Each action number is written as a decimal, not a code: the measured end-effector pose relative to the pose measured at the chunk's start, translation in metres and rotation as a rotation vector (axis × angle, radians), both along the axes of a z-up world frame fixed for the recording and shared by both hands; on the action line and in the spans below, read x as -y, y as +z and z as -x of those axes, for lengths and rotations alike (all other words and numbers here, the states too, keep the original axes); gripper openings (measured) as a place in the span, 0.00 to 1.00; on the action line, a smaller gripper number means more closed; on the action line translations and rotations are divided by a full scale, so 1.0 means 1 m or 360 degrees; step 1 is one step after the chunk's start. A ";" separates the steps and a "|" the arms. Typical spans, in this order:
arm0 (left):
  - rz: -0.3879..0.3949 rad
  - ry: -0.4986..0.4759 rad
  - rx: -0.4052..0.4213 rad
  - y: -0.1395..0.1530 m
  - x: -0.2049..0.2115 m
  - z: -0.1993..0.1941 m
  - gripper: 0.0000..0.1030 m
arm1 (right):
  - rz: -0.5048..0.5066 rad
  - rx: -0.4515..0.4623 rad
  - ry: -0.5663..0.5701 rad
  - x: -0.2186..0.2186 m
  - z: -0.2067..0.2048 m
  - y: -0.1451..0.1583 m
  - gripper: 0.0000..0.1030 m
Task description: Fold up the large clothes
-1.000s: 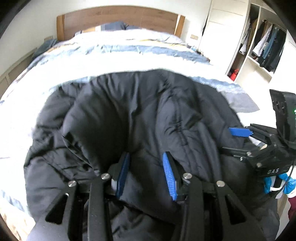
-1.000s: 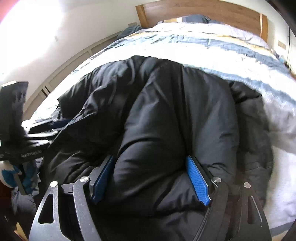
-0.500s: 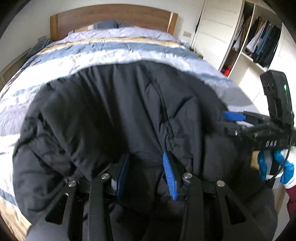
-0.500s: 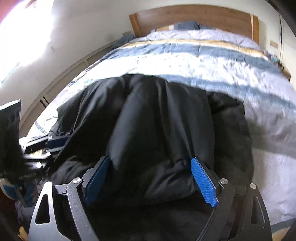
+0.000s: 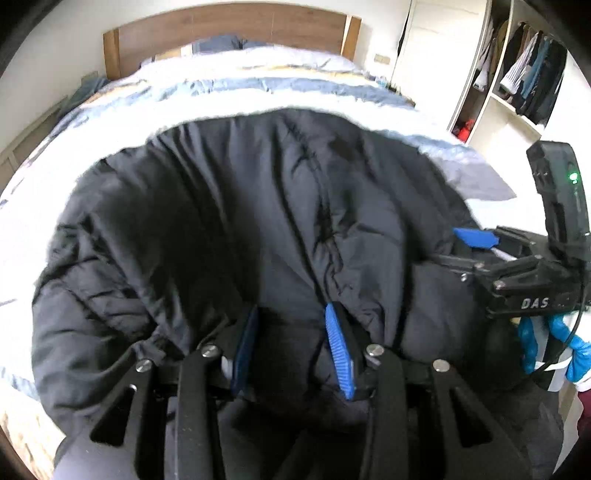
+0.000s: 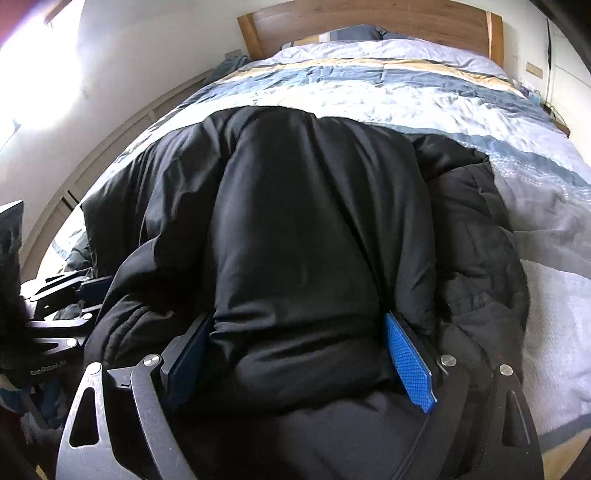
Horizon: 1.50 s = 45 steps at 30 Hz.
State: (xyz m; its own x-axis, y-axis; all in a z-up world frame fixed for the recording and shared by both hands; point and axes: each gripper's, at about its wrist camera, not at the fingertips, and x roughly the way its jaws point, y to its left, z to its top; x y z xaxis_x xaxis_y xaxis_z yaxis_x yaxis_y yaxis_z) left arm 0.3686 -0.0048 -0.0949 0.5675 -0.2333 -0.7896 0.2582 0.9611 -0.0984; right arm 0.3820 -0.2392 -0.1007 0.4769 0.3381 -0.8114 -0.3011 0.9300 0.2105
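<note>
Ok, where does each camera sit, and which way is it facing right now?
Left wrist: on the left gripper, aimed down the bed at the black padded jacket; right gripper and a blue-gloved hand at right.
Right wrist: on the right gripper, same direction; left gripper at left.
Shared: jacket, bed, headboard.

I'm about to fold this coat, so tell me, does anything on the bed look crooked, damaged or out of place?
Nothing looks damaged or spilled. The black puffer coat lies bunched and rumpled on the striped duvet, with its edges uneven. A fold of it sits between the pads of the left gripper and the right gripper.
</note>
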 end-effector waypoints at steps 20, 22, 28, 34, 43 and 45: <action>-0.0143 0.0048 -0.0012 0.014 0.019 0.006 0.36 | -0.0028 0.0002 -0.0110 0.010 0.069 0.024 0.86; -0.0125 0.0062 0.0007 0.022 0.015 0.017 0.36 | -0.0024 0.0023 -0.0113 0.012 0.083 0.032 0.86; -0.0138 0.0015 0.0059 0.042 0.014 0.059 0.36 | 0.0004 0.0098 -0.0104 0.013 0.131 0.057 0.86; -0.0132 0.0029 0.0216 0.075 0.011 0.111 0.46 | 0.0007 0.0193 -0.0093 0.008 0.174 0.082 0.86; -0.0134 0.0067 0.0438 0.118 0.000 0.177 0.53 | -0.0001 0.0302 -0.0122 0.005 0.225 0.109 0.92; -0.0133 0.0071 0.0470 0.124 -0.001 0.188 0.54 | -0.0003 0.0313 -0.0132 0.006 0.235 0.112 0.94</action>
State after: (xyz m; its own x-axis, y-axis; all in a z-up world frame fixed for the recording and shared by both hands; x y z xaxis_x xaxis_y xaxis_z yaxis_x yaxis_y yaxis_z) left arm 0.1807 -0.0034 0.0289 0.7834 -0.1440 -0.6046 0.2213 0.9737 0.0547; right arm 0.1472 -0.2449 0.0109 0.6522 0.2925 -0.6993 -0.2592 0.9530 0.1569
